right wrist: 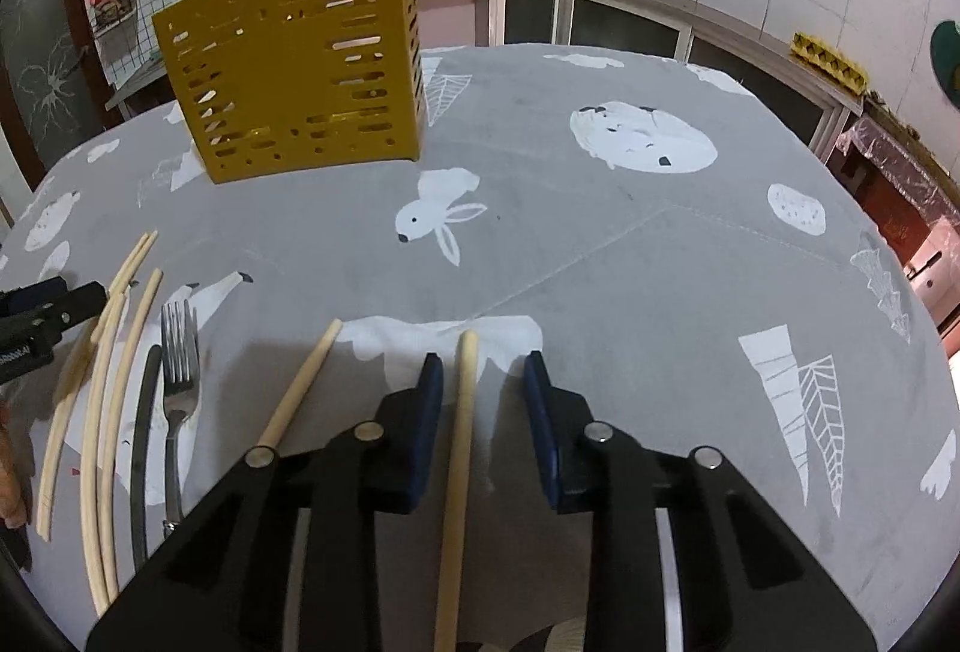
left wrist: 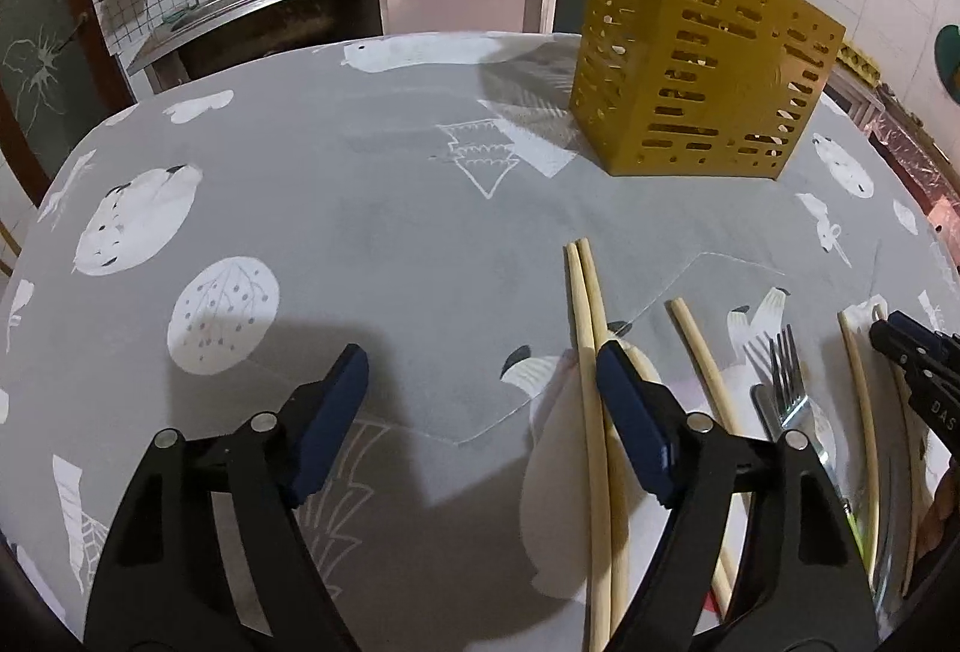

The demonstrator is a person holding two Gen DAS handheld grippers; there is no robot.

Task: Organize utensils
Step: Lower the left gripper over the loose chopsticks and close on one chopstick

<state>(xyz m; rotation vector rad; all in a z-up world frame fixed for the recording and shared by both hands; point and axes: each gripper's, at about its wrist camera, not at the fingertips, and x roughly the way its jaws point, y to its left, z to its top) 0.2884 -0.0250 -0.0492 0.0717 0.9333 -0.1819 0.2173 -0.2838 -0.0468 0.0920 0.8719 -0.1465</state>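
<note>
We judge the chopstick [right wrist: 459, 412] light, stiff, slick; right tool [right wrist: 483, 373] straddles it unclenched, mid-shaft; left tool [left wrist: 480, 370] released.

right gripper [left wrist: 924, 382] arm: "DAS", rest cut off
left gripper [right wrist: 30, 334] arm: lettering blurred, unreadable
else: none legible

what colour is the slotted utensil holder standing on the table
Mustard yellow, with rows of slot-shaped holes. The utensil holder shows best in the right wrist view.
</note>
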